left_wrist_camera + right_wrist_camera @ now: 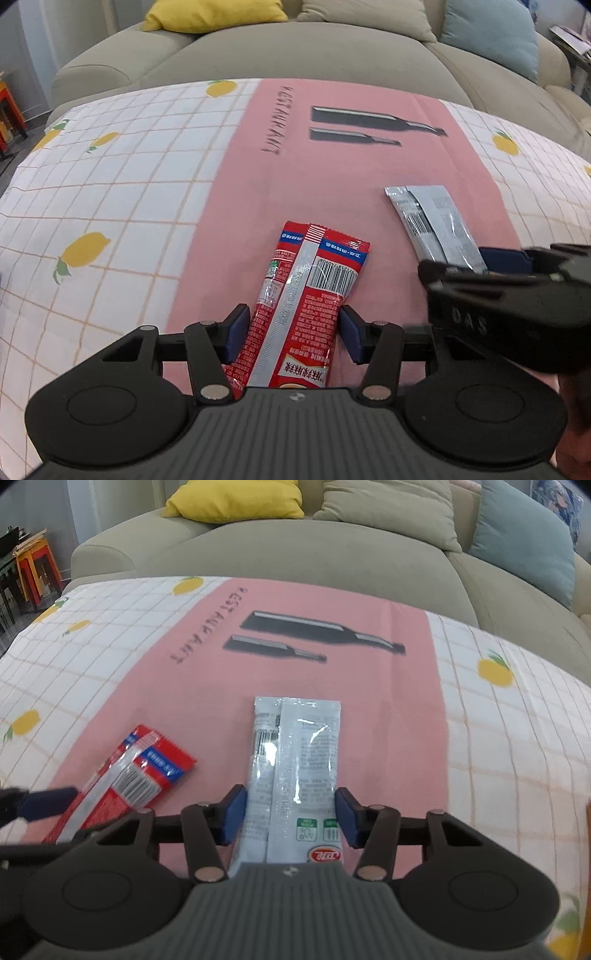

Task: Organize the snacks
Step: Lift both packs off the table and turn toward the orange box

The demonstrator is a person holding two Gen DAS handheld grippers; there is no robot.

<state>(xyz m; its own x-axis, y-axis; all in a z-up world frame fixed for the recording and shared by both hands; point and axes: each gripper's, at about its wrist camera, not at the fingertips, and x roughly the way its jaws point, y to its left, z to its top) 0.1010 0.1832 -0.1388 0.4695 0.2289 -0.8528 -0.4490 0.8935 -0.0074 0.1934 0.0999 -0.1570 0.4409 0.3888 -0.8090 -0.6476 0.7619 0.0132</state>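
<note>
A red snack packet (303, 295) lies on the pink mat (332, 166), with its lower part between the fingers of my left gripper (293, 328). The blue pads stand on either side of it, touching or nearly touching its edges. A silver-white snack packet (295, 768) lies between the fingers of my right gripper (291, 812), pads at its edges in the same way. The red packet also shows in the right wrist view (129, 775), and the silver packet in the left wrist view (436, 225), with the right gripper (509, 295) over its near end.
The pink mat with bottle prints lies on a white checked tablecloth with lemons (110, 184). A beige sofa (295, 51) with yellow (214, 14) and blue cushions (491, 33) stands behind the table. Coloured stools (33, 568) stand at the far left.
</note>
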